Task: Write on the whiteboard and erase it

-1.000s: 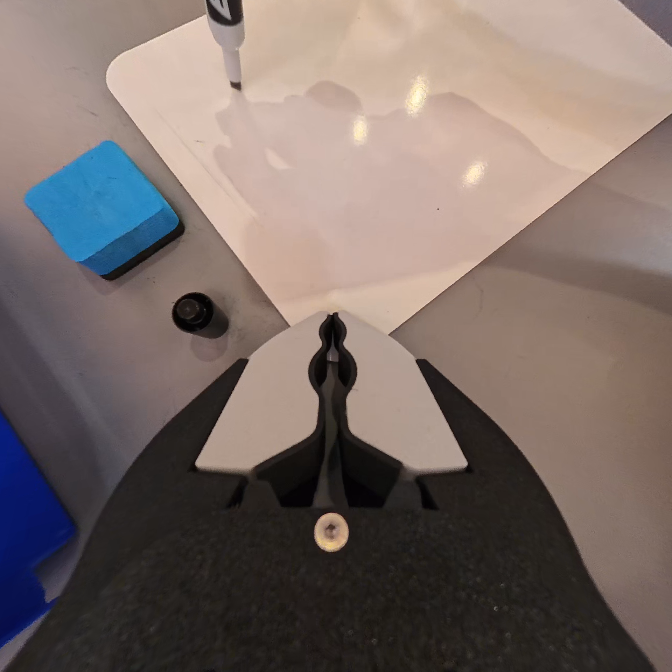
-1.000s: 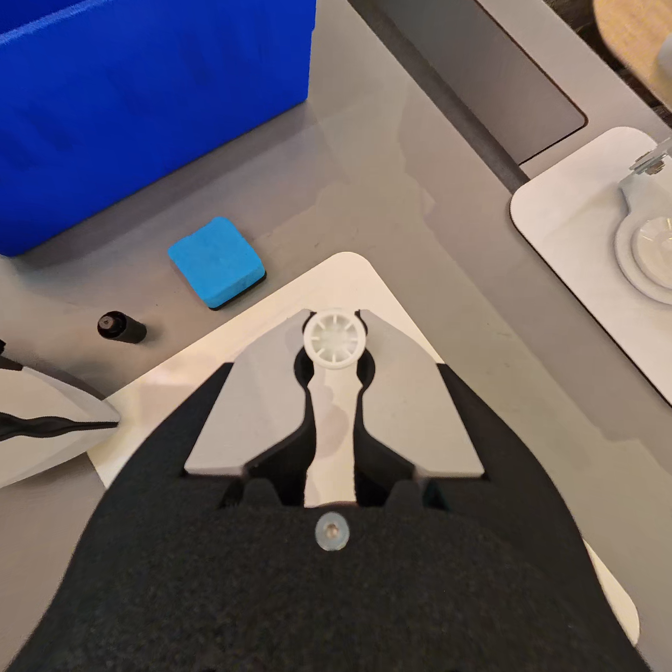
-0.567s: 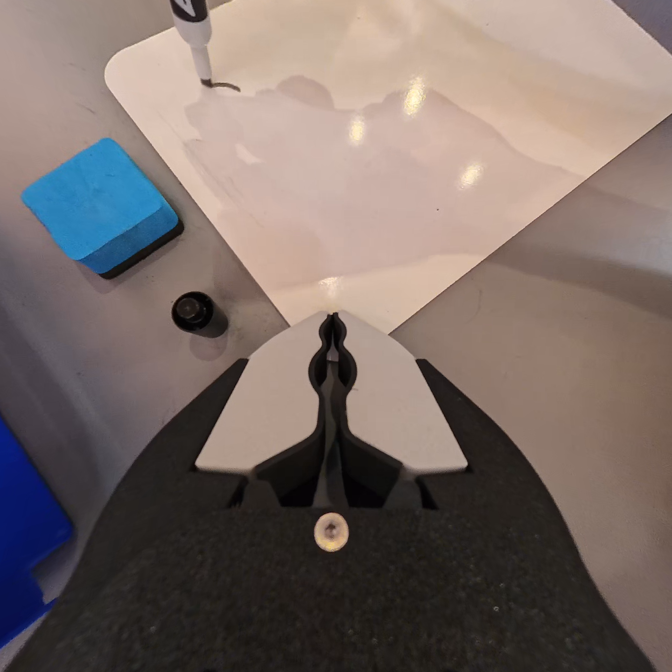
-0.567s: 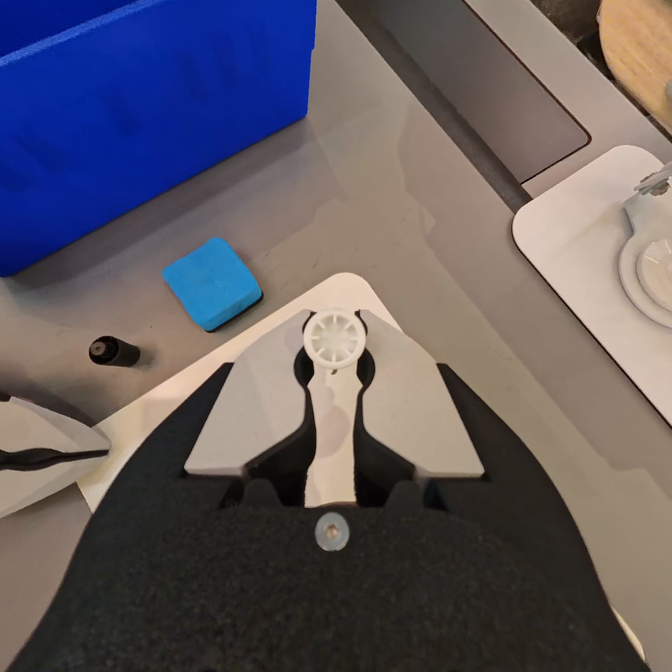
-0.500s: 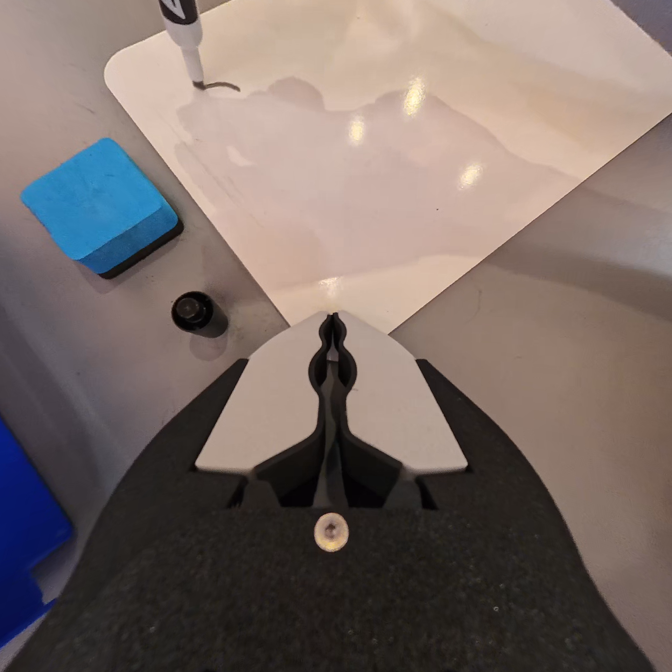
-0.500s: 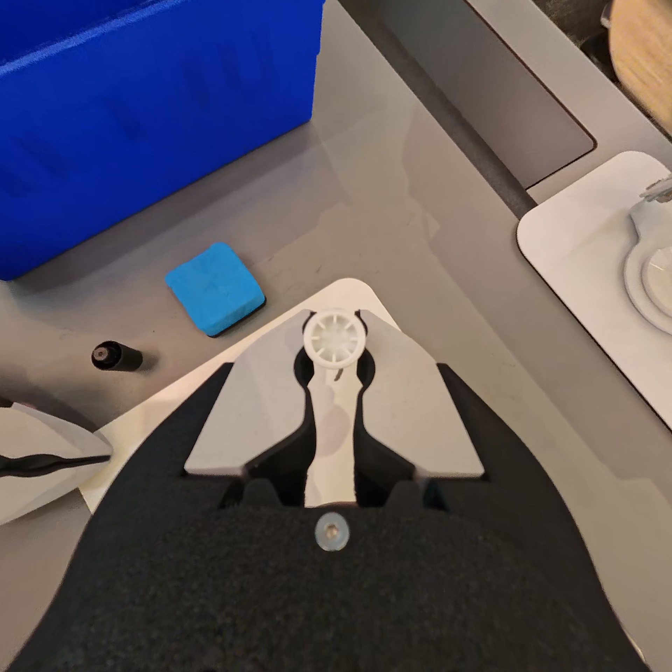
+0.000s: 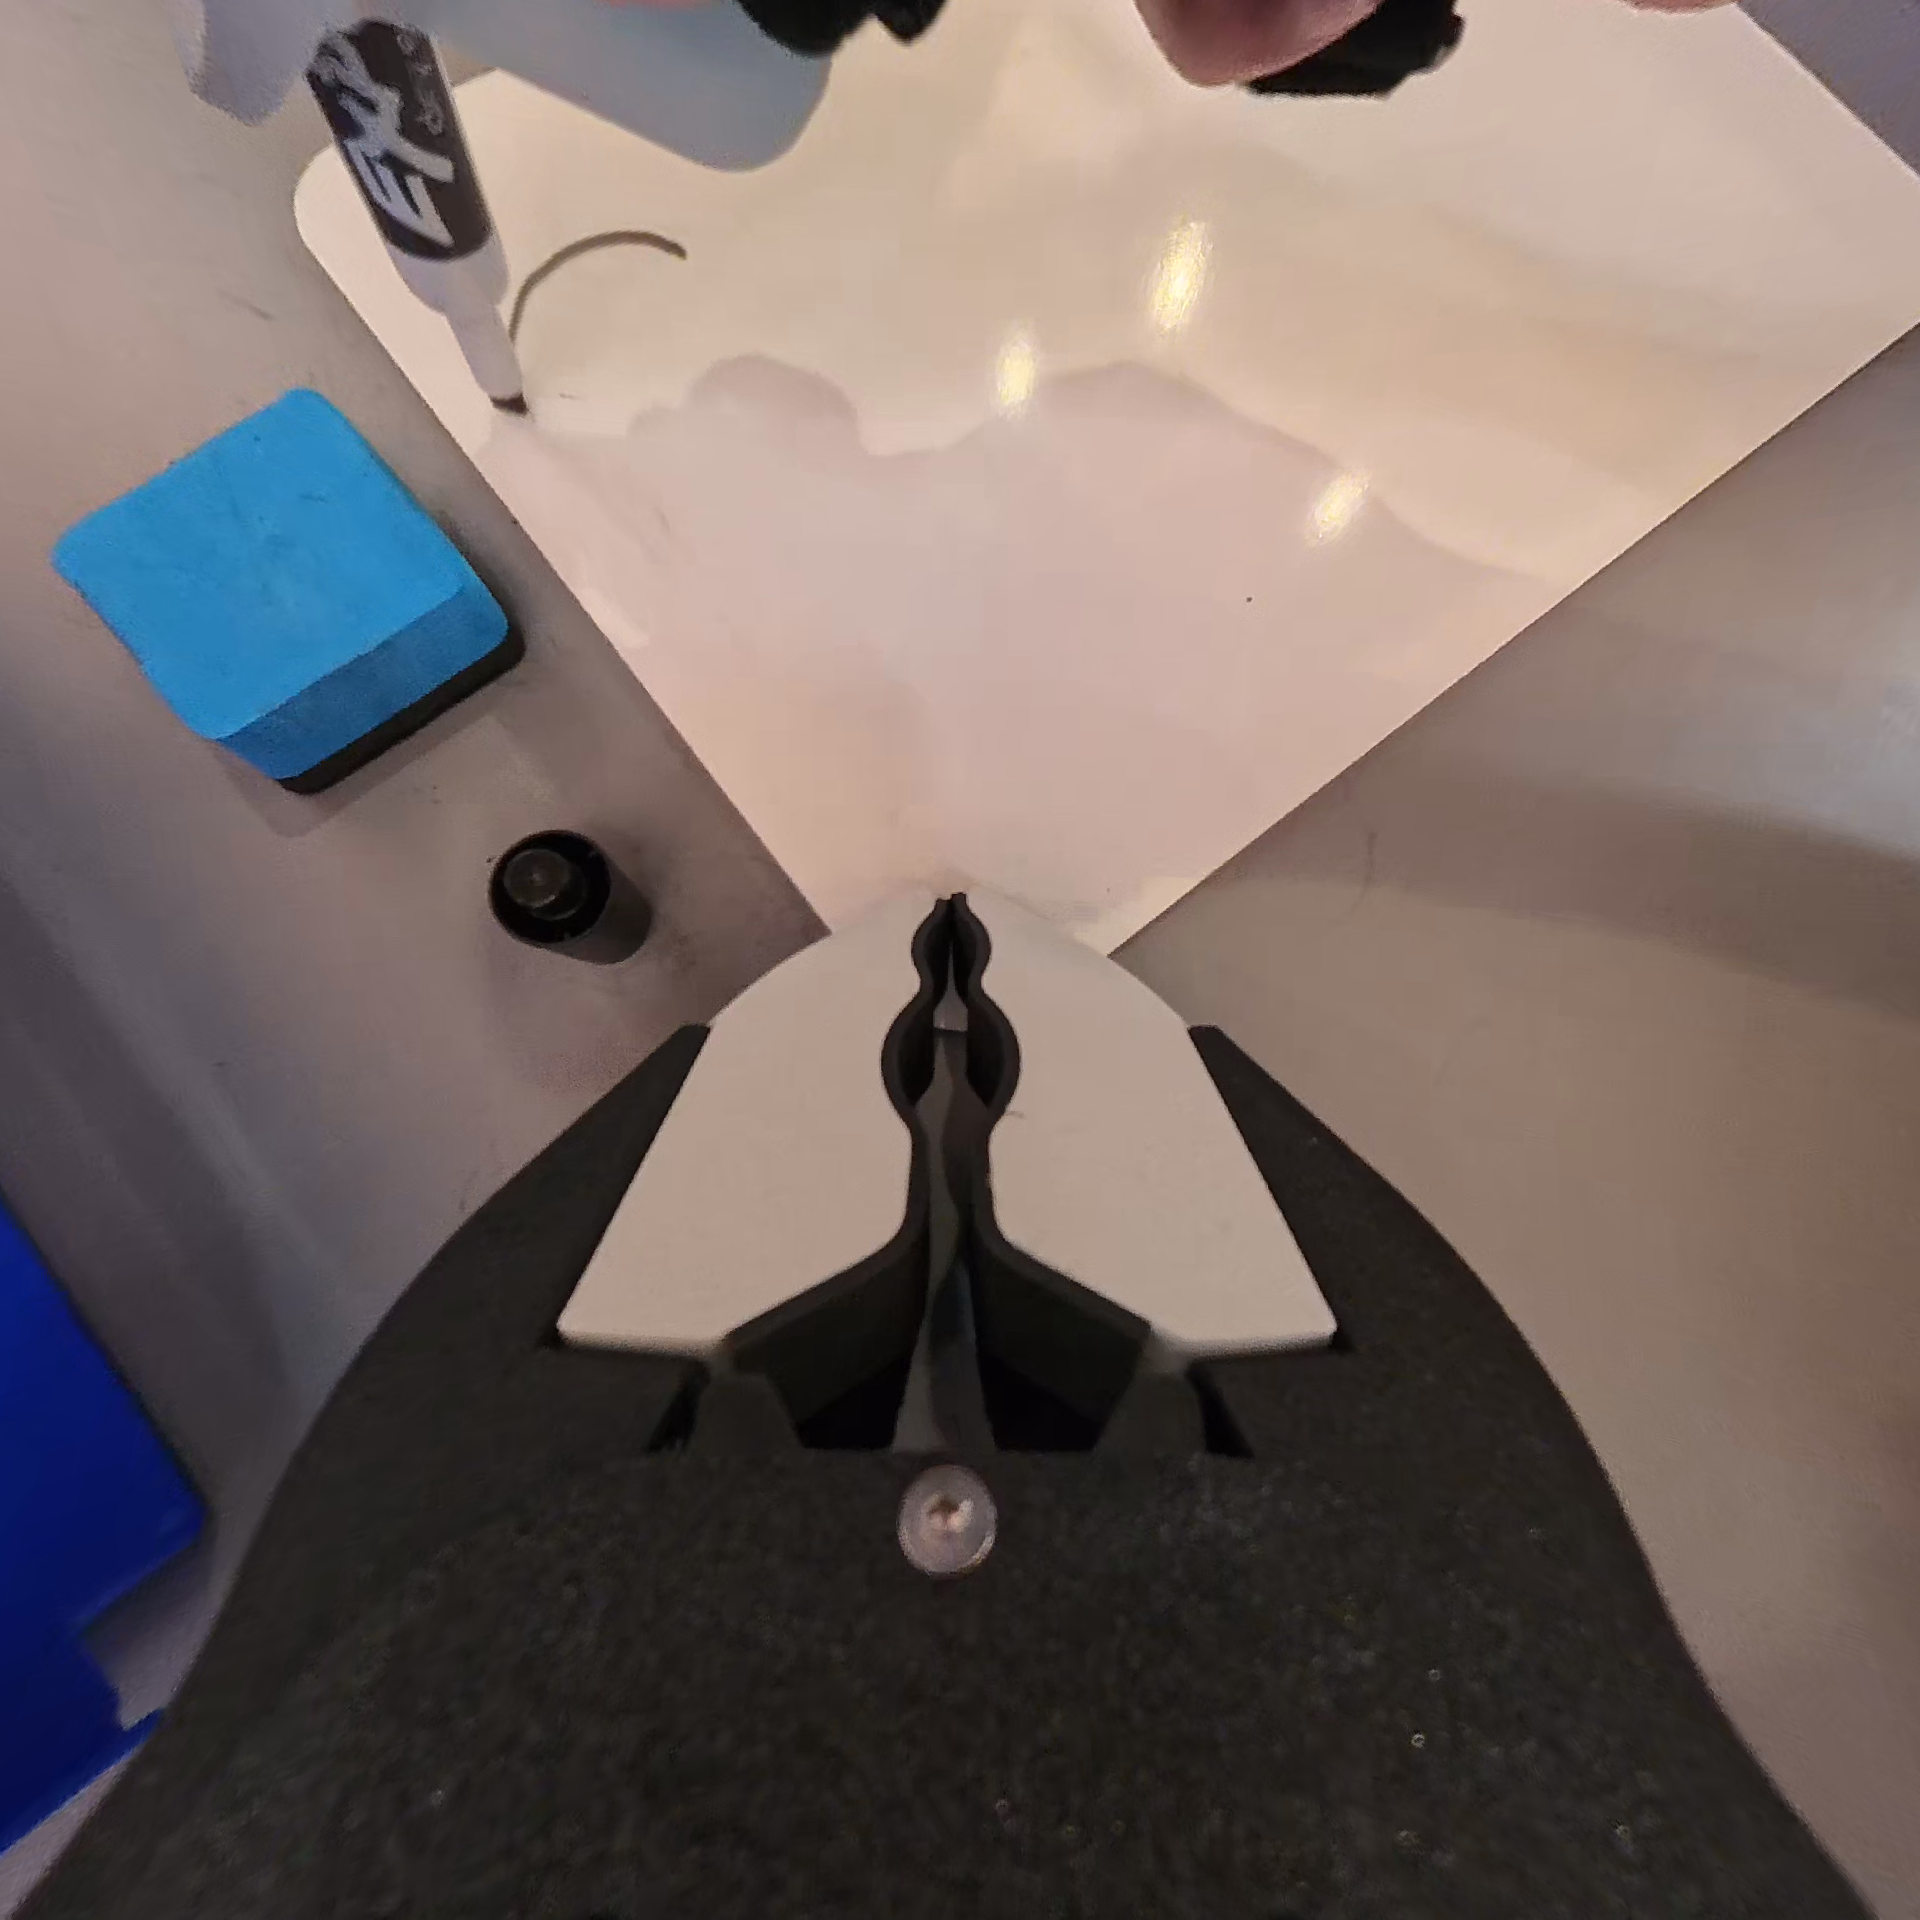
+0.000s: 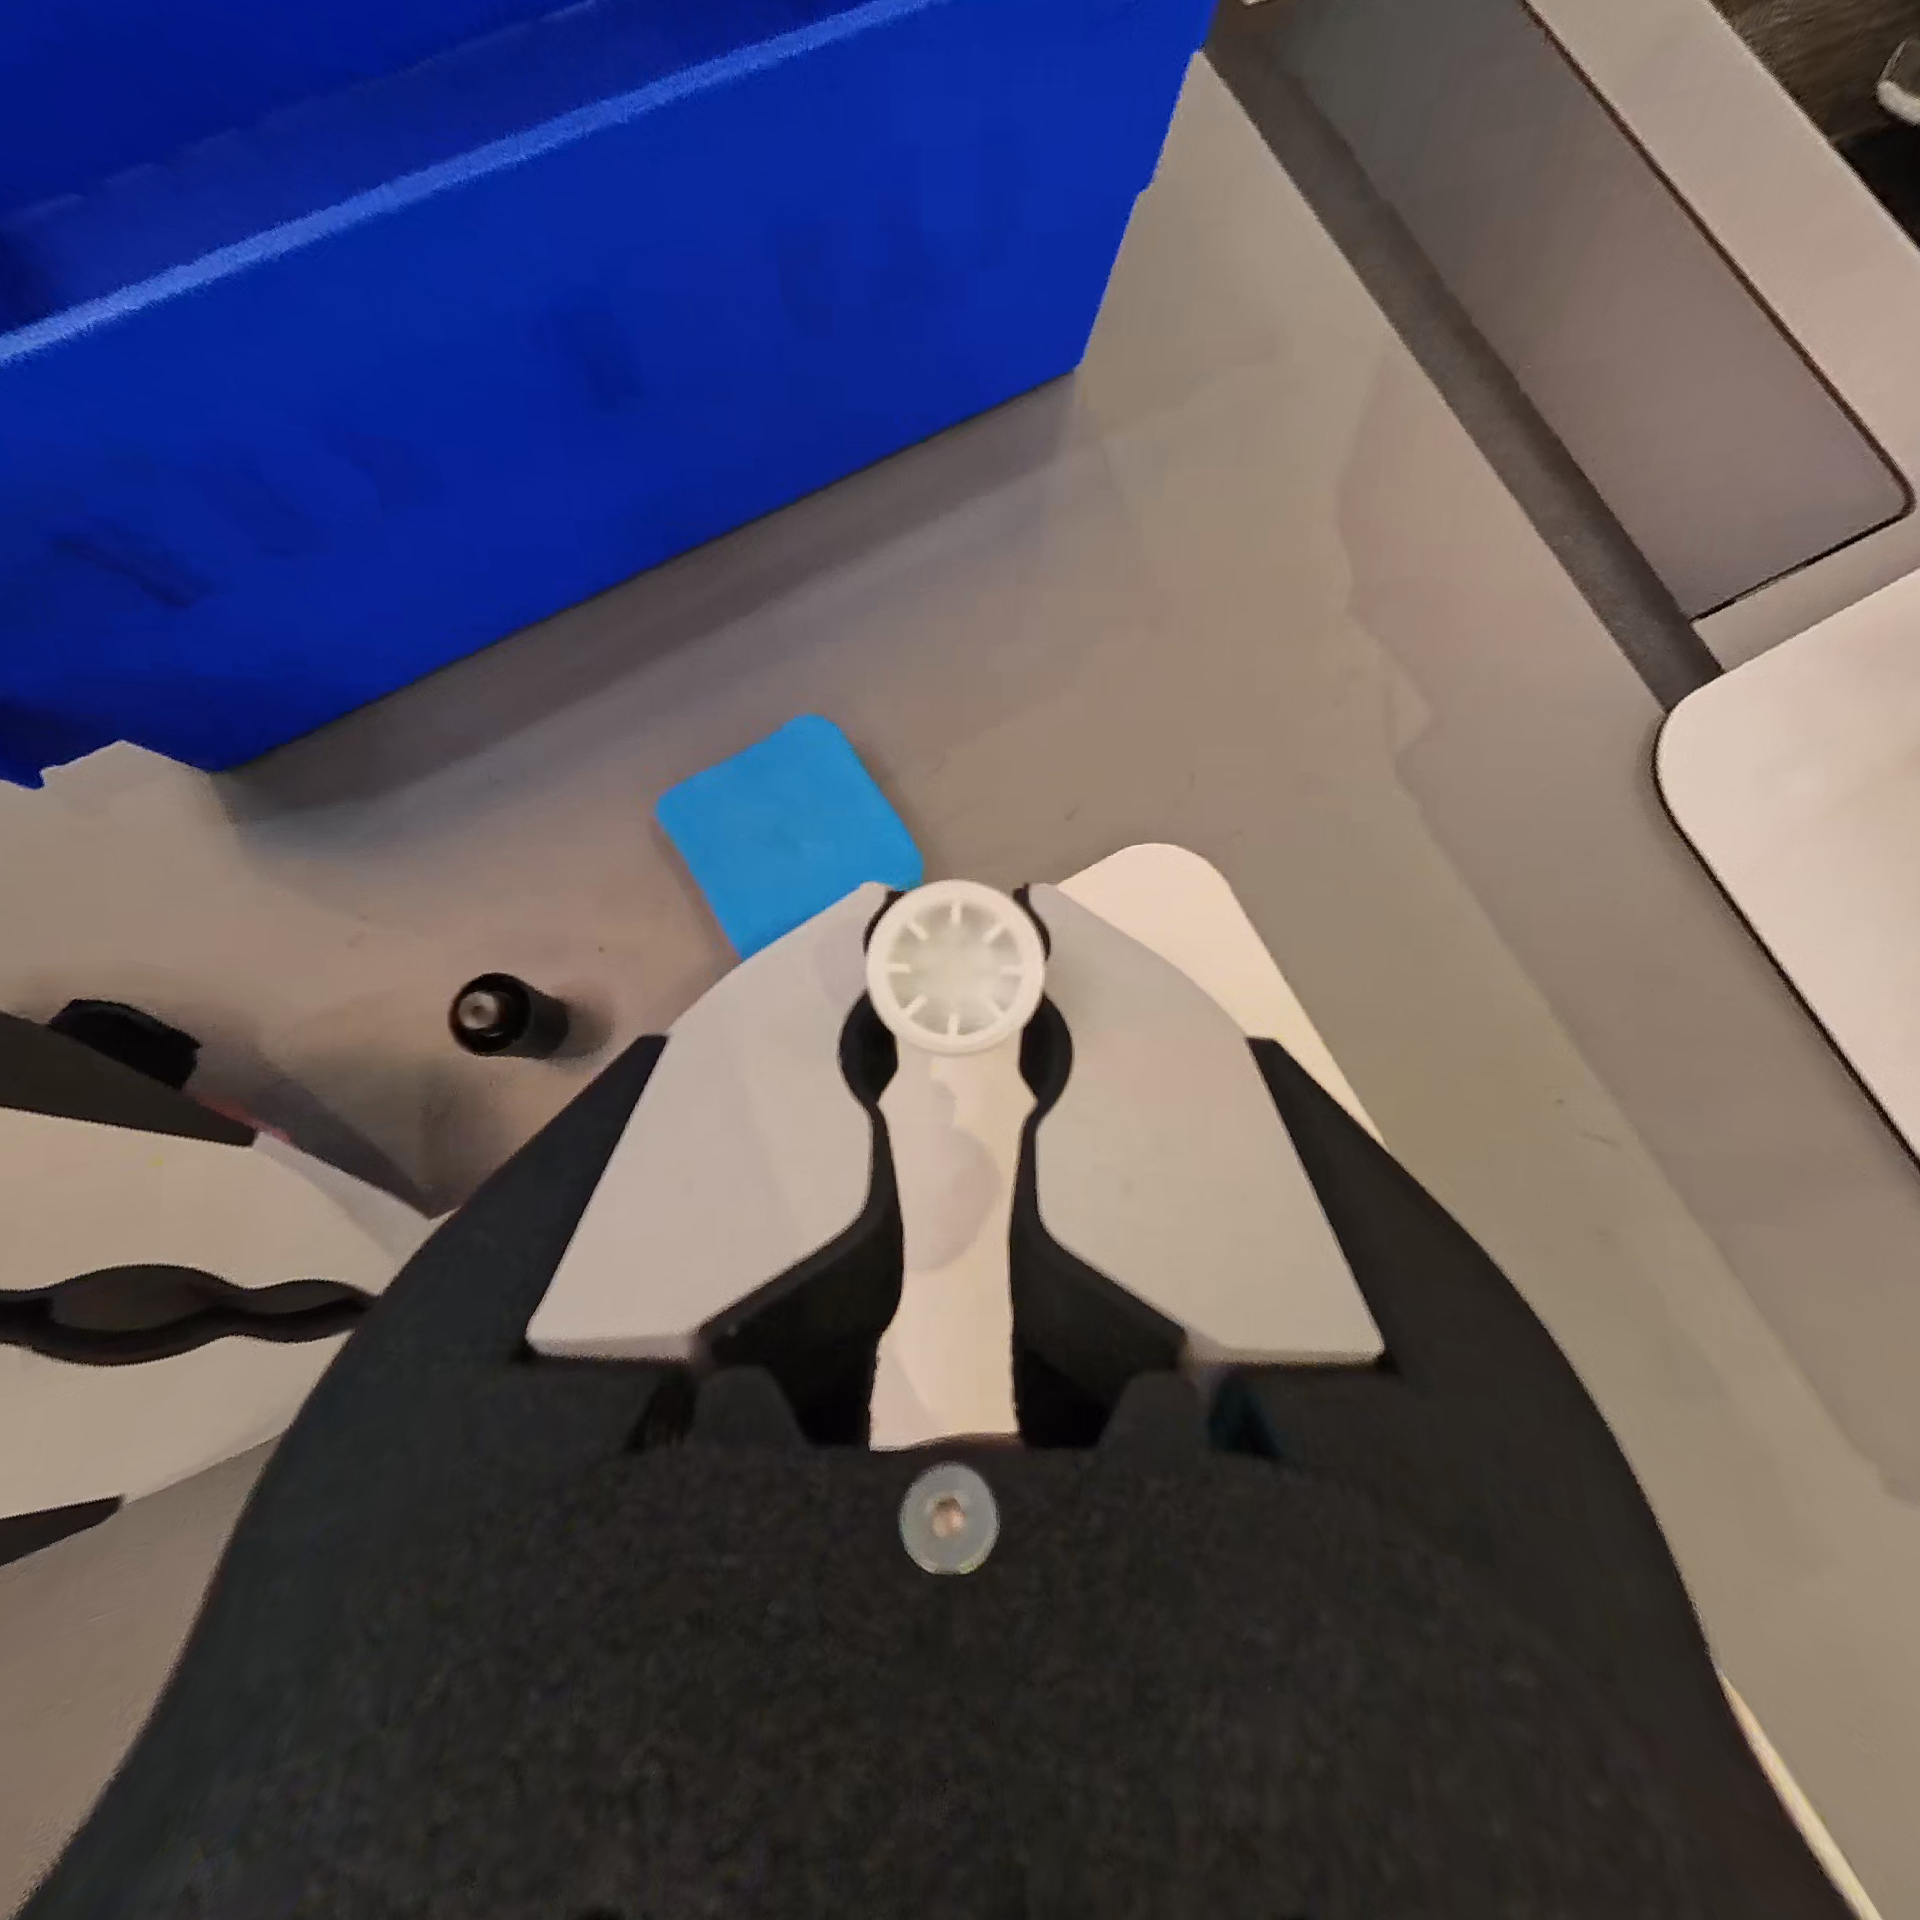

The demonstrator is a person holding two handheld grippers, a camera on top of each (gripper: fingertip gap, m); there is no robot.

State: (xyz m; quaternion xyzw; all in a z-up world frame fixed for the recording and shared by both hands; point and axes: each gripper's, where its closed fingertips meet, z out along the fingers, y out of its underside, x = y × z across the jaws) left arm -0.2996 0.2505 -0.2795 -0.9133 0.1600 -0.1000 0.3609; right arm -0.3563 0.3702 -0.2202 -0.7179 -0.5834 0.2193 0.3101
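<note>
A white whiteboard (image 7: 1039,520) lies flat on the grey table; it also shows in the right wrist view (image 8: 1195,935). My right gripper (image 8: 954,966) is shut on a marker (image 8: 954,971), seen end-on. In the left wrist view the marker (image 7: 436,239) stands tilted with its tip touching the board near the left corner, below a curved black stroke (image 7: 582,265). My left gripper (image 7: 952,909) is shut and empty, resting at the board's near corner. A blue eraser (image 7: 281,582) lies left of the board, also seen in the right wrist view (image 8: 790,831).
A black marker cap (image 7: 551,899) lies on the table beside the board, also in the right wrist view (image 8: 504,1013). A blue bin (image 8: 520,343) stands behind the eraser. Another white board (image 8: 1808,852) lies at the right. The left gripper (image 8: 177,1320) shows at the left.
The marker has drawn a curved stroke and moved down toward the board's left edge, nearer the eraser. The right gripper has come closer to the left one. The left gripper has stayed put.
</note>
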